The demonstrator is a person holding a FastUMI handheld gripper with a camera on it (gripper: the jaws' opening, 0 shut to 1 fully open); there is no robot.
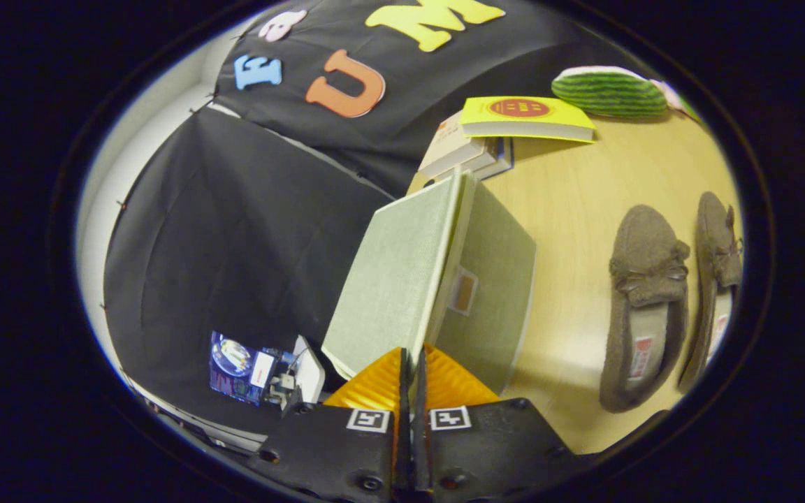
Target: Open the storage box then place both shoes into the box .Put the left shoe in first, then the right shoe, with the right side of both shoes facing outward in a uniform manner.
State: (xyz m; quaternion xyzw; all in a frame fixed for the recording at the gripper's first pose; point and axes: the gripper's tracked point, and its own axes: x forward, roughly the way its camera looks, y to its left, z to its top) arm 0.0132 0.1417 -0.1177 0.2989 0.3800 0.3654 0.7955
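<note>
Gripper point(411, 363) fingers pinch the storage box point(493, 279) lid point(395, 279), raised edge-up. Box stands at the table point(570, 209) edge; both shoes point(643, 307) lie well apart beside it, near the opposite edge.

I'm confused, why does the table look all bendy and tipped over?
In the gripper view, the fisheye lens curves the table and tilts everything; the shoes stay sharp, a shadow lies beside the box, and the tool is closed on the lid.
</note>
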